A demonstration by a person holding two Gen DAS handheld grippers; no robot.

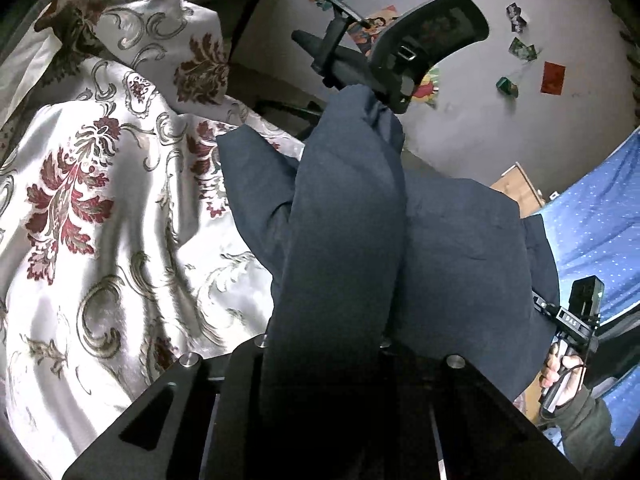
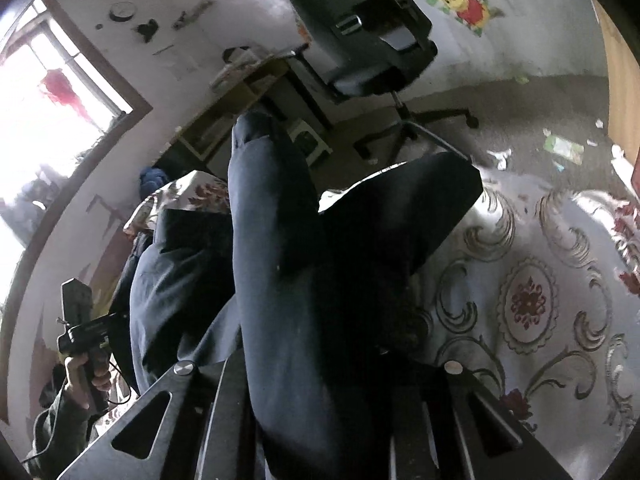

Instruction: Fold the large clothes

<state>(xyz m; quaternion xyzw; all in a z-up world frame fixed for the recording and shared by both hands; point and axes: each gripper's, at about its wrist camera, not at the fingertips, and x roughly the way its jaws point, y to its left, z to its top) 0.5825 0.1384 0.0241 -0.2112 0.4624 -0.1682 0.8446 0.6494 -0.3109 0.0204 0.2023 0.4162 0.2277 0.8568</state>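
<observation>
Careful: both your left gripper (image 1: 320,344) and right gripper (image 2: 320,360) are clamped on the dark navy fabric garment (image 1: 440,240), hanging bunched above the floral cream bedspread (image 1: 100,240); thin pinches may slip, or uneven lifting twists the fold.

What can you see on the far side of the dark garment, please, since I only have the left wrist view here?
Observer: In the right wrist view, the patterned bedspread continues beside the garment.
Operator: Thank you. Is the right gripper gripping it too?
Observer: Yes, the right gripper is shut on a fold of cloth.
Operator: Is anything else near the bed?
Observer: The office chair stands on a littered floor, with a bright window at that view's left.
</observation>
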